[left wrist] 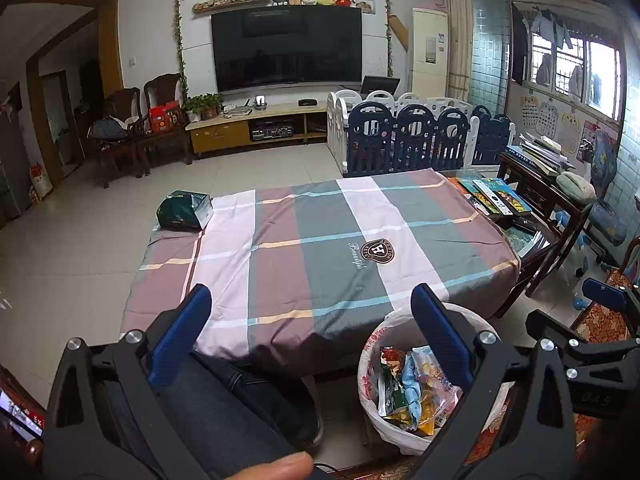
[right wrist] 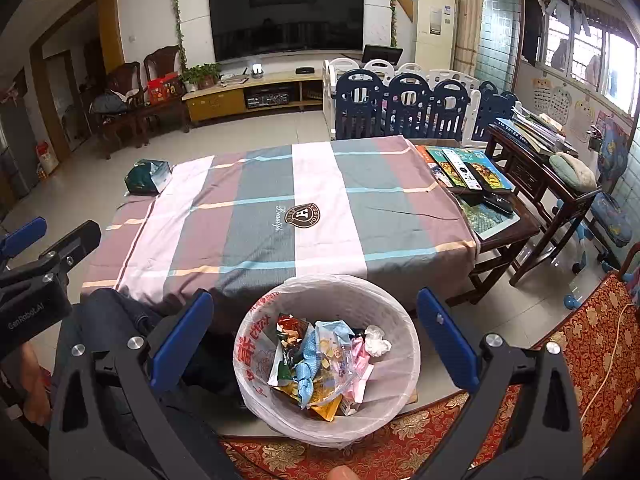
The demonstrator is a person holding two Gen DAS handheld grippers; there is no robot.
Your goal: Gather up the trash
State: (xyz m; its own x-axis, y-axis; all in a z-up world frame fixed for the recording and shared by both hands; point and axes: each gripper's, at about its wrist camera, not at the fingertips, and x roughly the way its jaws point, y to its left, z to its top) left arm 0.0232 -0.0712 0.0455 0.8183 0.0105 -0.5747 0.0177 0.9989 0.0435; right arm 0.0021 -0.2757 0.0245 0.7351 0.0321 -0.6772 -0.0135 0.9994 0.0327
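Note:
A white bin lined with a plastic bag (right wrist: 400,320) stands on the floor below the table's near edge; it also shows in the left wrist view (left wrist: 370,364). Inside lie several snack wrappers (right wrist: 316,364) and a crumpled white tissue (right wrist: 376,340). My right gripper (right wrist: 316,340) is open and empty, held right above the bin. My left gripper (left wrist: 312,340) is open and empty, over the table's near edge and my knee, left of the bin. The striped tablecloth (left wrist: 320,236) is bare of trash except for a green tissue box (left wrist: 184,210) at its far left corner.
Books and remotes (right wrist: 468,168) lie on the table's uncovered right end. A dark wooden side table (right wrist: 536,148) with books stands to the right. A red patterned seat (right wrist: 520,384) is under the bin side. A playpen fence (left wrist: 408,136) stands behind the table.

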